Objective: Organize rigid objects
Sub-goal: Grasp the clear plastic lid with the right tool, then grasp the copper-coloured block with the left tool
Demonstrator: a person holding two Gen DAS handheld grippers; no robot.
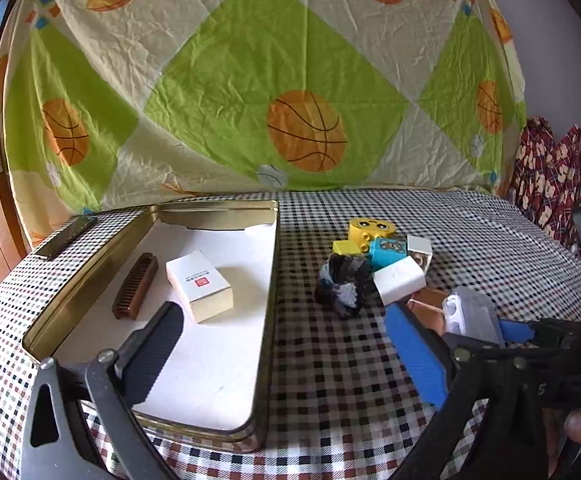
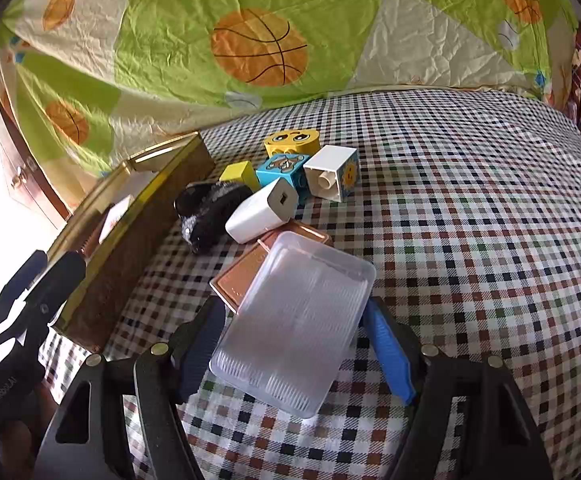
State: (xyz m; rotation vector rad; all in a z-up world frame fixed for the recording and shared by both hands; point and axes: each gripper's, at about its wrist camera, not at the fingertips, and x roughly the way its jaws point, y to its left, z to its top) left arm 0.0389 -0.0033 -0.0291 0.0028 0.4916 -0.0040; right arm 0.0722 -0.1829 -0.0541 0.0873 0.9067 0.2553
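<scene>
Two grippers are at work over the checked surface [image 2: 470,200]. The right gripper [image 2: 296,344] has its jaws on either side of a clear plastic box [image 2: 294,320], whose near end lies between them; I cannot tell whether the pads press it yet. That box leans on a copper-coloured flat case [image 2: 238,280], so a squeeze near one end could tip it or drag the case along, and smooth plastic may slide out of the blue pads. A white adapter [image 2: 260,210] rests just beyond, close enough to be knocked. The left gripper [image 1: 286,344] stands wide open and holds nothing, one finger over the gold tin [image 1: 268,280], which already contains a comb [image 1: 135,286] and a white box [image 1: 199,285]. Toy blocks [image 2: 290,160] wait further back.
</scene>
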